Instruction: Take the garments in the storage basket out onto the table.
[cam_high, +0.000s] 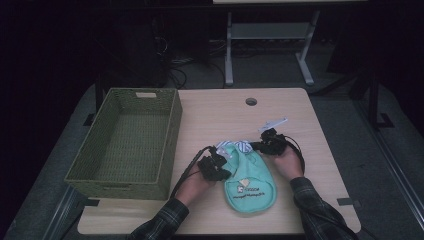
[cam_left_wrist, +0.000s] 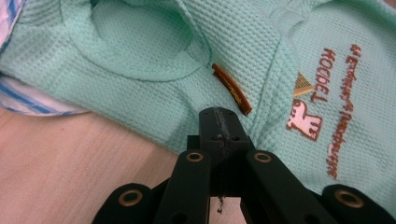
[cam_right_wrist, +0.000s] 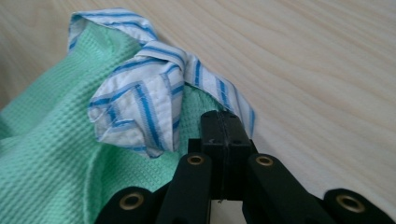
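Dim lab: bare wooden table (cam_high: 300, 150), cables (cam_high: 175, 65), metal bench legs (cam_high: 229, 50) behind.

A green woven basket (cam_high: 127, 140) sits along the table's (cam_high: 300, 205) left edge — empty, its near corner overhanging the front. A round cable hole (cam_high: 251, 101) lies near the far edge; beyond it — a white-legged desk frame (cam_high: 270, 45).
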